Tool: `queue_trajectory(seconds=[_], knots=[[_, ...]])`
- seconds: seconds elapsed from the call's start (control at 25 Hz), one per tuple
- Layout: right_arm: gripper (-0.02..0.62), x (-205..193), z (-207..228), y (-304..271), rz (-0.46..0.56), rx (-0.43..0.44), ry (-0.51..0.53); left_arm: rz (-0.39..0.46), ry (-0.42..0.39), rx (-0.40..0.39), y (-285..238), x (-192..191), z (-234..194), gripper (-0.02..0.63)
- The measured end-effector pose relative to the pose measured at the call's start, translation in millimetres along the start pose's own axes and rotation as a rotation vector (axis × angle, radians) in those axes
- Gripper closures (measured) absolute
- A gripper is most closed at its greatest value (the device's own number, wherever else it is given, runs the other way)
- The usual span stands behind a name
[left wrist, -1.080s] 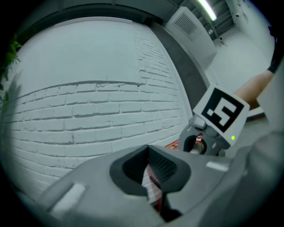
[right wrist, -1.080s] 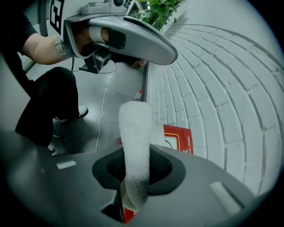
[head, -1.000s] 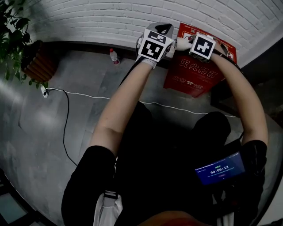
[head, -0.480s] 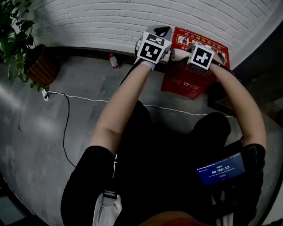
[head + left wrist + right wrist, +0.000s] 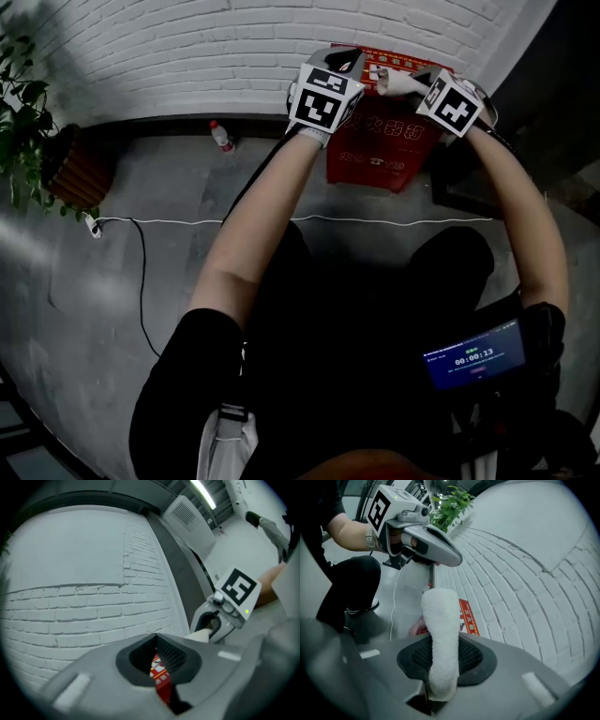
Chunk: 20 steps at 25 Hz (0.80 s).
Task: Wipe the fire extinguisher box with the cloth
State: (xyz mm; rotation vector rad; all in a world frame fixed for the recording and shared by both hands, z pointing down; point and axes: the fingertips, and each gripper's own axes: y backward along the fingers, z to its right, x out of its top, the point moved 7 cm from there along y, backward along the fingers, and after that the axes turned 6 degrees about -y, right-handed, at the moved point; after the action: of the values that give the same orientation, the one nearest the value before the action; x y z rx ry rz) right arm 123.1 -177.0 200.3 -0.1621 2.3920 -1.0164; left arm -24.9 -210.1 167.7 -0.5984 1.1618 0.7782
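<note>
The red fire extinguisher box [image 5: 380,150] stands on the floor against the white brick wall. A folded white cloth [image 5: 440,634] sticks up from my right gripper [image 5: 440,670], which is shut on it. In the head view the cloth [image 5: 396,86] lies at the box's top edge, in front of my right gripper [image 5: 415,86]. My left gripper [image 5: 343,64] is shut and empty, just left of the cloth over the box's top left corner. A strip of the red box [image 5: 160,679] shows through the slit at my left gripper [image 5: 158,648]. The box's top [image 5: 468,617] lies beneath the cloth.
A small bottle [image 5: 222,137] stands by the wall left of the box. A potted plant [image 5: 37,131] is at the far left. A white cable [image 5: 187,222] runs across the grey floor. A dark object [image 5: 459,183] sits right of the box. A timer screen [image 5: 473,354] is at the person's right.
My right gripper has carried the cloth up and to the right along the box's top. The left gripper stays by the box's top left corner. The head view has shifted.
</note>
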Motion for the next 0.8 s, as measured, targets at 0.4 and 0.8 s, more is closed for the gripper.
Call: queue_trajectory(seconds=[0.4, 0.8], knots=[[0.488, -121, 68, 36, 0.09, -0.291, -0.192, 0.087, 0.06, -0.043, -87, 9, 92, 0.604], [0.486, -218, 101, 2, 0.128, -0.469, -0.293, 0.155, 0.147, -0.022, -153, -6, 178, 0.604]])
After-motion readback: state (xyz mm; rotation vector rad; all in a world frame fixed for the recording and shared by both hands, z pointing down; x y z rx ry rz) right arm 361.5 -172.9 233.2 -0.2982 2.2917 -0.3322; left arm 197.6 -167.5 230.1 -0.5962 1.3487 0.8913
